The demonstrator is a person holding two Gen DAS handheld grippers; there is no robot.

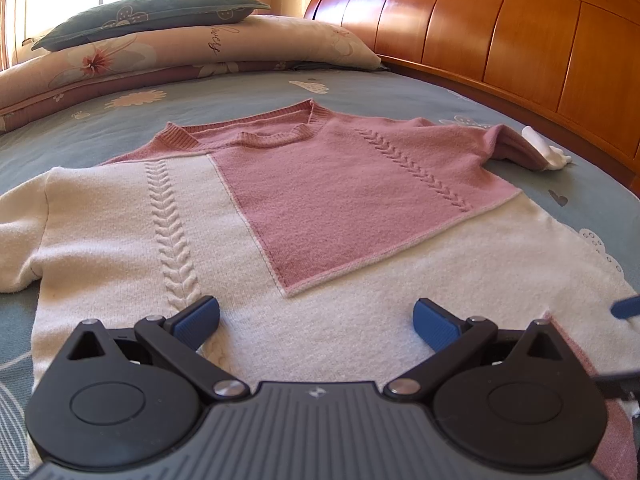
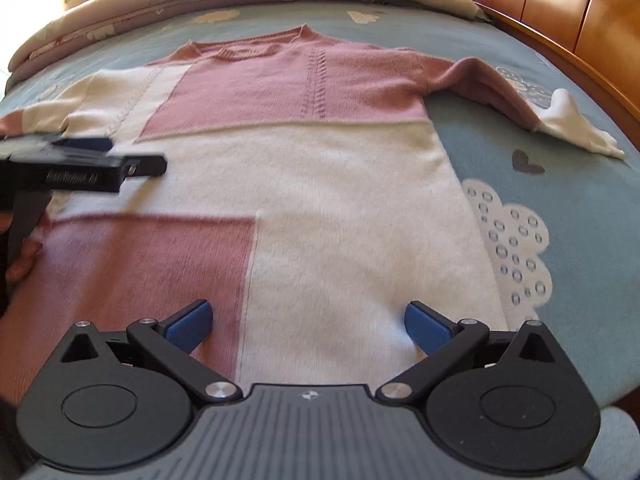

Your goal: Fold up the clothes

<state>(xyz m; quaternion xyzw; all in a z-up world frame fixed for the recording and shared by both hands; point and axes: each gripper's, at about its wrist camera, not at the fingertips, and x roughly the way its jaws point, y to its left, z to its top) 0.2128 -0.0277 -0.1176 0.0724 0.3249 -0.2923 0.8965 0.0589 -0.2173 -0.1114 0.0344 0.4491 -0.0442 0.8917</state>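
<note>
Sweater: here it is, a pink-and-cream knit sweater [image 1: 320,208] spread flat, front up, on the bed, neckline toward the pillows and hem toward me.
Colour blocks: pink across the collar and one chest panel, cream down the body, and a second pink block near the hem, clear in my right wrist view.
Cable stitch: one braided line runs down the cream side, another down the pink panel.
Far sleeve: the pink sleeve with the cream cuff [image 2: 576,128] lies out to the side toward the headboard, bunched and a little folded on itself.
Near sleeve: the cream sleeve [image 1: 20,236] trails off toward the left edge of my left wrist view.
Left gripper: my left gripper [image 1: 316,320] hangs over the cream lower body, blue pads spread wide, nothing between them but open knit below.
Right gripper: my right gripper [image 2: 308,322] sits over the hem area where pink meets cream, jaws as wide as they go, gripping nothing.
Contact: whether any pad touches the knit, I cannot tell.
Bed: blue sheet [image 2: 560,208] with white cloud and flower prints and a dark heart.
Background: floral pillows [image 1: 200,48] stacked at the head, orange wooden headboard [image 1: 500,28] alongside.
</note>
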